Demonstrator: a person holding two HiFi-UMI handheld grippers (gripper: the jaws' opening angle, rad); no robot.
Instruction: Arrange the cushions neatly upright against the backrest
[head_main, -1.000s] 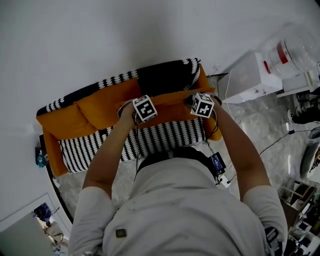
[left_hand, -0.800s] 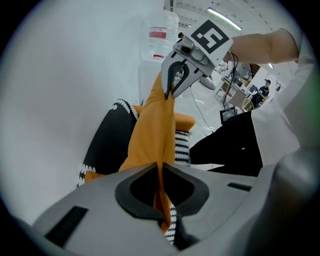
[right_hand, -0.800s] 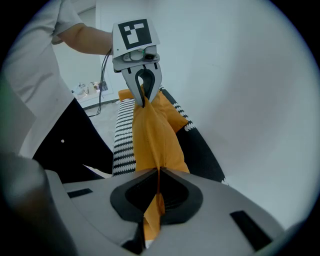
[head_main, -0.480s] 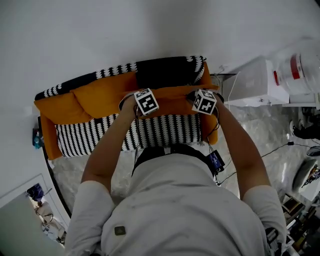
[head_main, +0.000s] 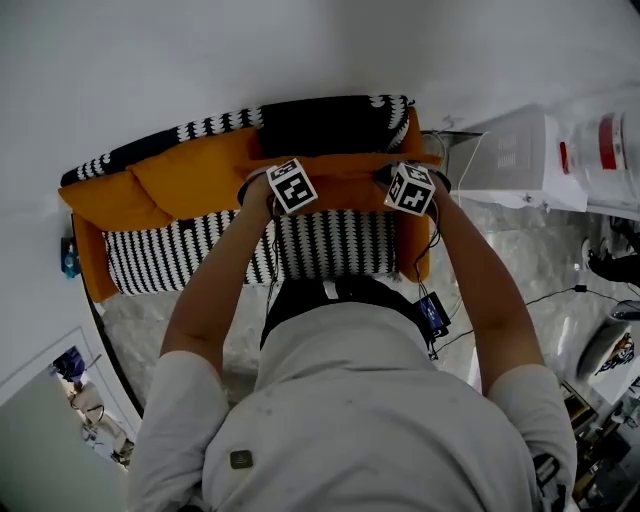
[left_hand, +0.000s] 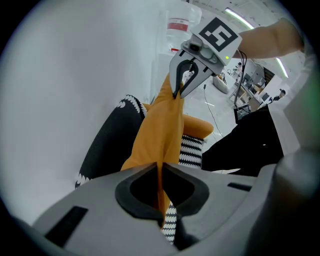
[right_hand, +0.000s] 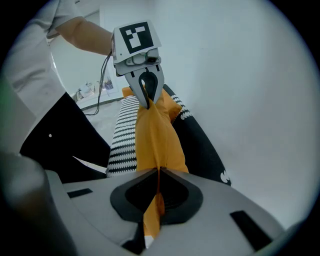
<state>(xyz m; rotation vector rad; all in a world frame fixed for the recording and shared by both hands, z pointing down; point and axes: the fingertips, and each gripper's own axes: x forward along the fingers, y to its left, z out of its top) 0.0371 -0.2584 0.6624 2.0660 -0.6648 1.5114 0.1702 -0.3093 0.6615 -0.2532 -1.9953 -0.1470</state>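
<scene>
An orange cushion (head_main: 345, 186) hangs stretched between my two grippers over the right half of the sofa, just in front of the black backrest (head_main: 330, 125). My left gripper (head_main: 287, 198) is shut on the cushion's left top edge (left_hand: 160, 135). The right gripper (head_main: 408, 200) is shut on the right top edge (right_hand: 155, 140). Each gripper view shows orange fabric pinched in its own jaws and the other gripper (left_hand: 179, 91) (right_hand: 146, 102) clamped at the far end. Two more orange cushions (head_main: 195, 172) (head_main: 100, 200) lean against the backrest at the left.
The sofa has a black-and-white striped seat (head_main: 190, 255) and orange arms (head_main: 92, 270), and backs onto a white wall. A white cabinet (head_main: 510, 160) stands right of it. Cables (head_main: 560, 285) trail over the marble floor. A blue bottle (head_main: 68, 257) stands by the left arm.
Both grippers have carried the held cushion lower and closer to the backrest. The sofa has shifted up and left in the head view.
</scene>
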